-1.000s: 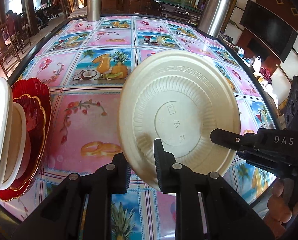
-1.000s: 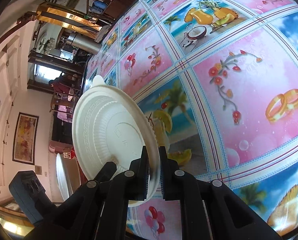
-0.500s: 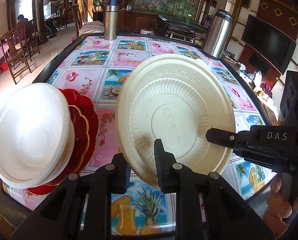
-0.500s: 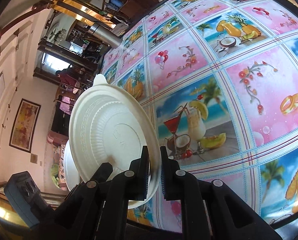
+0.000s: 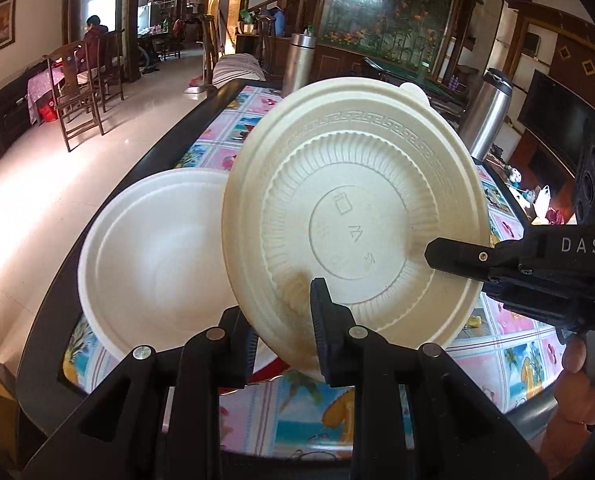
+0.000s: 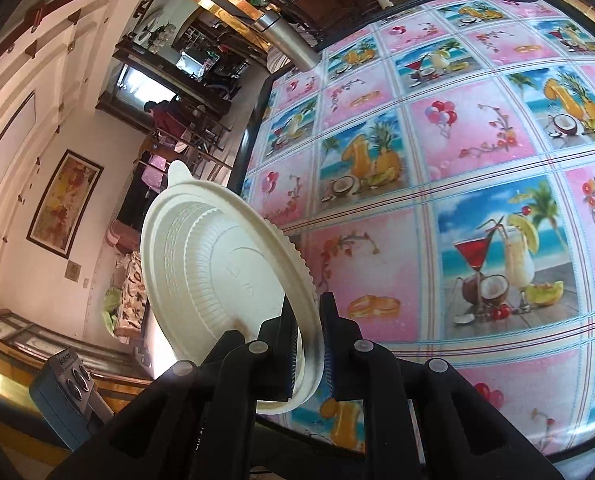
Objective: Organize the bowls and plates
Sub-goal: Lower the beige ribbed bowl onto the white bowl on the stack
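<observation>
Here both hand-held grippers pinch the cream plate

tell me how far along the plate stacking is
Done: a white bowl already tops the stack at the table's near left corner. In hand: both the left tool and right tool grip one cream plate, tilted, above the table. Left: set it on the stack.
</observation>
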